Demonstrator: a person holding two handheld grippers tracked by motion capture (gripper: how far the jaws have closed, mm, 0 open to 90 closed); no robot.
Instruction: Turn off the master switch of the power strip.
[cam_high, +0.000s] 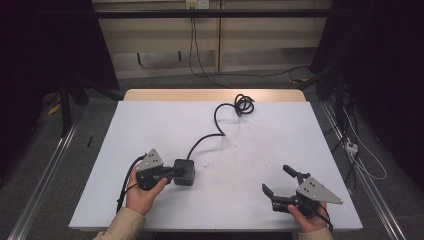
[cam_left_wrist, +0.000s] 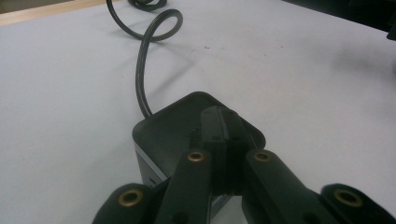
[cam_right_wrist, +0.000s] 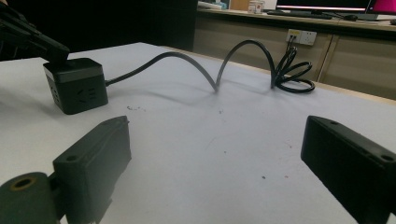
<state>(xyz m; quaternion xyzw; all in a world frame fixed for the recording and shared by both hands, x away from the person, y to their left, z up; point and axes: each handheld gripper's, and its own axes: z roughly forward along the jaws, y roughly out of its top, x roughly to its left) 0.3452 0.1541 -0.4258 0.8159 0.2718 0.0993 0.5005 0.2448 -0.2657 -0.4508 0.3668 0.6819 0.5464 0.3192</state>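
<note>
My left hand (cam_high: 141, 195) holds the left tongs (cam_high: 171, 172) at the near-left of the white counter (cam_high: 250, 150). Tongs pressed together, tips resting on top of the black cube-shaped power adapter (cam_high: 184, 171). Left gripper view: the two jaws lie flat against each other on the cube's top face (cam_left_wrist: 182, 126), nothing between them. Not pinching the cube, just touching its top.

Cube sits flat on the counter, left of centre, near my edge. Its black round cable (cam_high: 216, 127) leaves the far side, arcs up off the surface and ends in a loose coil (cam_high: 244, 104) at the far edge of the counter, right of centre. Right gripper view shows the same: cube (cam_right_wrist: 77, 91) at left with the left tongs' tip on it, cable (cam_right_wrist: 187, 60) looping to the coil (cam_right_wrist: 292, 70) at right.

My right hand (cam_high: 309, 220) holds the right tongs (cam_high: 280, 180) at the near-right, well apart from the cube. Jaws spread wide, empty, just above the bare counter.
</note>
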